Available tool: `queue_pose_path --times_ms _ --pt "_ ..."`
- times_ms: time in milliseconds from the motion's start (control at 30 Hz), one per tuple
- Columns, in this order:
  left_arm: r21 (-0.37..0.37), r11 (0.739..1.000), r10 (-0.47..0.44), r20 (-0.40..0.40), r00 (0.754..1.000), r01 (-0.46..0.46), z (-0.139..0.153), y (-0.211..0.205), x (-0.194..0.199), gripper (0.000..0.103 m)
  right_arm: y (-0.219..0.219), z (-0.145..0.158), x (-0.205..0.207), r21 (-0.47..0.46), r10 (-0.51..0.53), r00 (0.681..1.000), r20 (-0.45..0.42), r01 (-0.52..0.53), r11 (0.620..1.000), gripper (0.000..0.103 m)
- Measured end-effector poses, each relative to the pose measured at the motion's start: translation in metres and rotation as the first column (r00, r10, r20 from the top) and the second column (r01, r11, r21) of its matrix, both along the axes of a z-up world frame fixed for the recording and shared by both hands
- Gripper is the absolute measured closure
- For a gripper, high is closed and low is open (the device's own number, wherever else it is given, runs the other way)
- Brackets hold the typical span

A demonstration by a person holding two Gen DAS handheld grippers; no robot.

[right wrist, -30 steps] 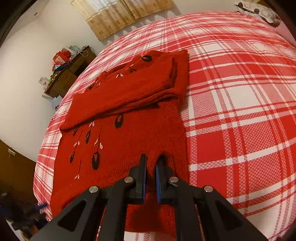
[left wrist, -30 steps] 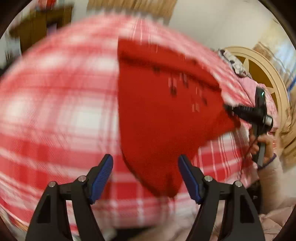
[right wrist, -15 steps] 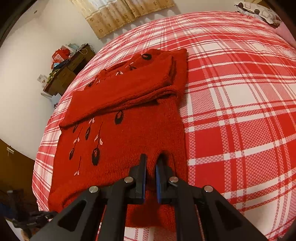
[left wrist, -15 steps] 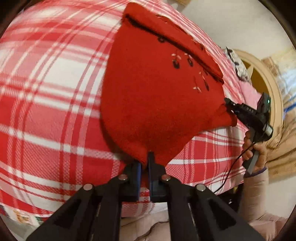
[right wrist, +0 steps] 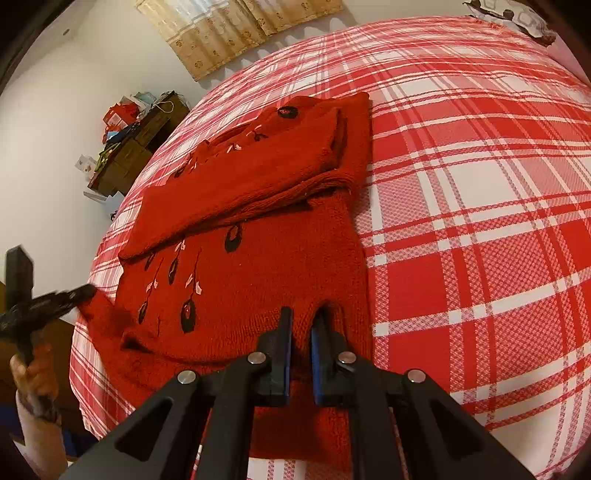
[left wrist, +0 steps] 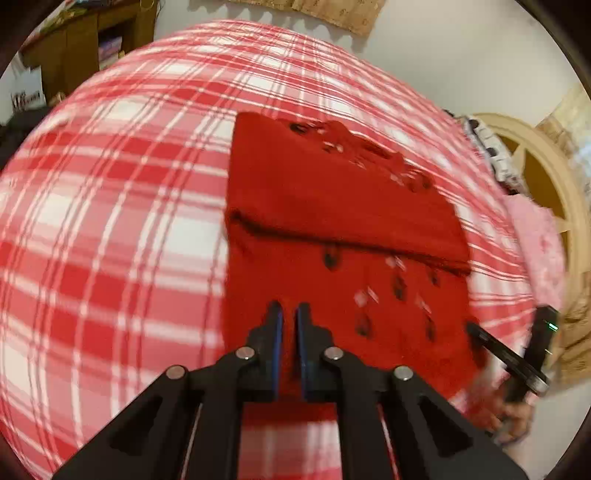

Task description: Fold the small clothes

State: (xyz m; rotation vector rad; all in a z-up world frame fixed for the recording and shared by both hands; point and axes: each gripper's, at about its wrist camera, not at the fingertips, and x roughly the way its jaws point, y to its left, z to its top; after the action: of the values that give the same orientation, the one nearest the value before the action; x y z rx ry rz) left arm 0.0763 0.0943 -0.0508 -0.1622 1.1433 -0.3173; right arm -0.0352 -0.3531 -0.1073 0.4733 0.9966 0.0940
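Note:
A small red knit sweater (right wrist: 258, 229) with dark embroidered flowers lies on the red and white plaid bedspread (right wrist: 480, 184); its sleeves are folded across the chest. It also shows in the left wrist view (left wrist: 332, 221). My right gripper (right wrist: 301, 317) is shut on the sweater's near hem, right side. My left gripper (left wrist: 289, 314) is shut on the hem's other corner and shows at the left of the right wrist view (right wrist: 74, 295), lifting that corner a little.
A brown cabinet (right wrist: 144, 147) with clutter stands by the white wall beyond the bed. A cream arched headboard (left wrist: 546, 184) and a pink pillow (left wrist: 535, 240) lie at the bed's right side. Patterned curtains (right wrist: 236, 29) hang behind.
My left gripper closed on the sweater's hem corner and has lifted it, so its view now looks along the sweater. My right gripper stayed shut on the hem.

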Motion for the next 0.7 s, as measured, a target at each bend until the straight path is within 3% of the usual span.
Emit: queue_pose_path --times_ms 67,133,200,233,367,567,700 --pt "0.082 0.997 -0.018 0.043 0.999 0.014 -0.004 -0.006 0.008 0.089 0.0 0.0 0.0 -0.002 0.002 1.0 0.002 -0.002 1.0 0.095" --pt "0.214 0.977 -0.038 0.113 0.993 0.013 -0.004 -0.006 0.008 0.073 0.0 0.0 0.0 0.001 0.004 1.0 0.001 -0.004 1.0 0.095" --pt "0.233 0.972 -0.034 0.165 0.986 -0.005 0.003 0.013 0.005 0.041 -0.001 0.0 0.002 0.006 0.007 1.0 0.0 -0.007 1.0 0.095" --pt "0.215 0.977 -0.031 0.186 0.982 -0.01 0.006 0.02 0.0 0.038 -0.001 0.0 0.002 0.008 0.009 1.0 0.001 -0.009 1.0 0.095" --pt "0.141 0.989 -0.064 0.213 0.975 0.034 0.007 0.037 -0.013 0.037 -0.002 -0.001 0.002 0.013 0.006 1.0 0.002 -0.006 1.0 0.095" --pt "0.151 0.966 -0.239 0.224 0.945 0.209 -0.017 -0.006 -0.012 0.037 0.002 0.0 0.001 -0.008 -0.001 1.0 0.005 0.001 1.0 0.094" --pt "0.182 0.95 -0.283 0.145 0.948 0.255 -0.051 -0.031 0.003 0.034 0.003 0.005 0.003 -0.005 -0.005 1.0 -0.003 0.005 1.0 0.094"
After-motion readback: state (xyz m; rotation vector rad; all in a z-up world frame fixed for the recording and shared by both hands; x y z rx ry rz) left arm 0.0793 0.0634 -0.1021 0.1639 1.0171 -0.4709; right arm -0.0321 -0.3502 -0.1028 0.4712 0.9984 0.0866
